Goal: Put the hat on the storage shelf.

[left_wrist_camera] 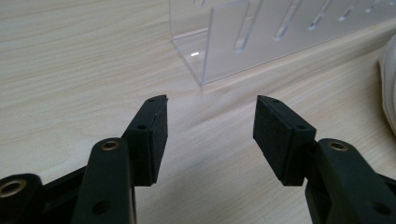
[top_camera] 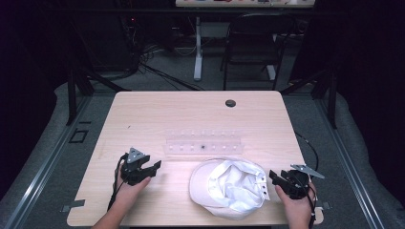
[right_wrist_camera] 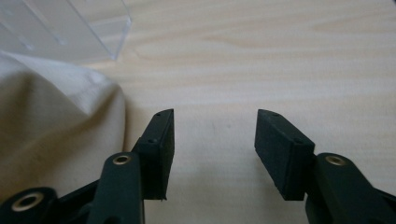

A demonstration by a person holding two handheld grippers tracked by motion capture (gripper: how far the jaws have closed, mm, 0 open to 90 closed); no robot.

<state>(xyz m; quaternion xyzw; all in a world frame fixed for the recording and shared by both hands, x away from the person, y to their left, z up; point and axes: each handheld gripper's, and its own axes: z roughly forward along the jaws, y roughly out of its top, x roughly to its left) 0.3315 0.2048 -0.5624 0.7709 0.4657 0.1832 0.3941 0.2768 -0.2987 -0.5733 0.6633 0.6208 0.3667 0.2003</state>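
I have two grippers on one desk [top_camera: 143, 109], and everything here I place by the single white cap [top_camera: 229, 186] lying crown-down near the desk's front edge. My left gripper [top_camera: 154, 168] sits well to the left of the cap, its fingers [left_wrist_camera: 154, 135] spread apart with nothing between them, only bare wood showing in the gap. My right gripper [top_camera: 273, 177] is just beside the cap's right side, its fingers [right_wrist_camera: 161, 149] likewise spread wide and holding nothing; in the right gripper view the cap's cloth bulges close to one finger, though I cannot tell whether it touches. Just behind the cap stands one clear plastic rack [top_camera: 203, 143] with a row of slots along it, its near corner showing ahead of my left fingers in the left gripper view. Farther behind the cap, near the desk's back edge, is one round dark cable hole [top_camera: 230, 103].
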